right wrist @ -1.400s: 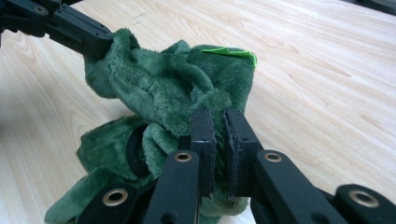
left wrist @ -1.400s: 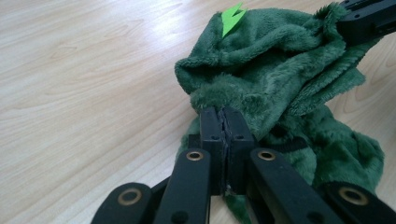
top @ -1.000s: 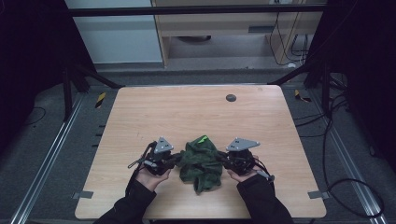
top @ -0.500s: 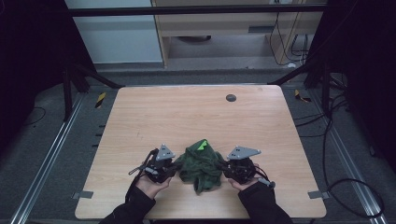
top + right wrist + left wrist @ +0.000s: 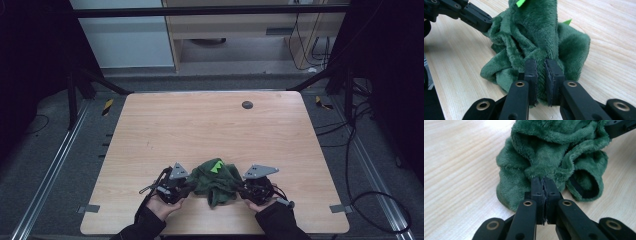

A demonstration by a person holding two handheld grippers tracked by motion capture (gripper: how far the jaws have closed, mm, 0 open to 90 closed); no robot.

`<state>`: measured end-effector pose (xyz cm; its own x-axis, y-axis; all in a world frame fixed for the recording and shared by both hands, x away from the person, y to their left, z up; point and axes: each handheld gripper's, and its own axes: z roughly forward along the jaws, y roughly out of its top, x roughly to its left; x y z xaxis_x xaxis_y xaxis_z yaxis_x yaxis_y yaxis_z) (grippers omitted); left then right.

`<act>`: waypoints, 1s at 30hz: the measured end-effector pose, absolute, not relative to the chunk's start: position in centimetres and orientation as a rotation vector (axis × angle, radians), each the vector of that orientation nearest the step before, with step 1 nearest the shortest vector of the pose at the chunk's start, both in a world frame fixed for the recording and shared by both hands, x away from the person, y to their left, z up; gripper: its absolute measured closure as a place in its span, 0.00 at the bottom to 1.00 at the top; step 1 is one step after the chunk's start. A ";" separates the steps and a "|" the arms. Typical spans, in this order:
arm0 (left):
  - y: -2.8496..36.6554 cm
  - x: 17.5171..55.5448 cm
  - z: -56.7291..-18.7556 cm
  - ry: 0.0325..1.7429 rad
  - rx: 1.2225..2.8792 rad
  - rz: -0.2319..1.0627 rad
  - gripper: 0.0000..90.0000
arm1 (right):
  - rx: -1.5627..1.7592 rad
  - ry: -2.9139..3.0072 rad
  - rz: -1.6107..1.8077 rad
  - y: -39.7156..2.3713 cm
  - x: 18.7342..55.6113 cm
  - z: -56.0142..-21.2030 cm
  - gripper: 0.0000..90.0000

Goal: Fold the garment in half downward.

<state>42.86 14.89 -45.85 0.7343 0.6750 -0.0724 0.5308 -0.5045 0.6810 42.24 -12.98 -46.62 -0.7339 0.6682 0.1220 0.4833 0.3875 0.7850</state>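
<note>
Near the table's [image 5: 150,125] front edge, a crumpled green plush cloth [image 5: 216,180] lies bunched. The left gripper [image 5: 543,185] is pinched tight on one fold; the right gripper [image 5: 540,67], jaws slightly parted, clasps another. Spreading well probably calls for drawing both apart evenly.

Two black hand-held grippers, left [image 5: 189,188] and right [image 5: 242,188], are topped with grey three-cornered plates, fitted with brass-ringed pivots and trailing black cables; dark sleeves are worn.
</note>
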 end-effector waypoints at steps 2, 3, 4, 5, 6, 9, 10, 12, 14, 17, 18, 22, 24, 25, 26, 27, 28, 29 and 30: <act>14.9 42.7 -46.0 0.903 2.236 0.257 0.98 | 1.036 2.435 1.271 -13.0 42.1 -46.8 0.90; 14.9 42.7 -46.0 0.903 2.236 0.257 0.98 | 1.036 2.435 1.271 -13.0 42.1 -46.8 0.90; 14.9 42.6 -46.1 0.902 2.238 0.256 0.98 | 1.039 2.437 1.271 -13.0 42.0 -46.9 0.90; 14.8 42.5 -46.3 0.902 2.243 0.248 0.98 | 1.046 2.449 1.269 -13.0 41.8 -47.1 0.90; 14.8 42.5 -46.3 0.902 2.243 0.248 0.98 | 1.046 2.449 1.269 -13.0 41.8 -47.1 0.90; 14.7 42.3 -46.4 0.900 2.250 0.246 0.98 | 1.042 2.458 1.267 -13.0 41.7 -47.3 0.89; 14.7 42.3 -46.5 0.900 2.257 0.243 0.98 | 1.038 2.465 1.262 -12.9 41.7 -47.5 0.89; 14.7 42.3 -46.6 0.901 2.258 0.240 0.98 | 1.045 2.469 1.259 -12.9 41.6 -47.5 0.89; 14.7 42.2 -46.8 0.900 2.267 0.234 0.98 | 1.049 2.480 1.249 -12.9 41.6 -47.7 0.88; 14.7 42.1 -46.9 0.900 2.271 0.234 0.98 | 1.054 2.483 1.240 -12.9 41.5 -47.8 0.88; 14.7 42.1 -46.9 0.898 2.272 0.233 0.98 | 1.048 2.493 1.224 -12.8 41.5 -48.0 0.88; 14.7 42.1 -46.9 0.890 2.277 0.238 0.98 | 1.047 2.495 1.221 -12.7 41.5 -48.1 0.88; 14.7 42.1 -46.9 0.890 2.269 0.234 0.98 | 1.050 2.493 1.226 -12.8 41.5 -48.0 0.87; 14.8 42.1 -46.8 0.895 2.260 0.235 0.98 | 1.050 2.491 1.230 -12.8 41.5 -47.9 0.87; 14.9 42.0 -46.6 0.904 2.249 0.242 0.95 | 1.058 2.485 1.243 -12.9 41.5 -47.7 0.85; 14.9 42.0 -46.6 0.904 2.249 0.242 0.92 | 1.055 2.484 1.247 -13.0 41.4 -47.6 0.84; 15.1 41.9 -46.4 0.919 2.237 0.243 0.91 | 1.052 2.481 1.255 -13.0 41.4 -47.4 0.84; 15.1 41.9 -46.4 0.919 2.237 0.243 0.90 | 1.052 2.481 1.255 -13.0 41.4 -47.4 0.84; 15.3 41.9 -46.2 0.917 2.232 0.247 0.90 | 1.055 2.474 1.262 -13.1 41.3 -47.2 0.83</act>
<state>41.85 15.26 -46.24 0.7310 0.6772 -0.0837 0.5436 -0.5037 0.6714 41.29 -13.11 -47.19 -0.7352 0.6592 0.1579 0.5149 0.3916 0.7626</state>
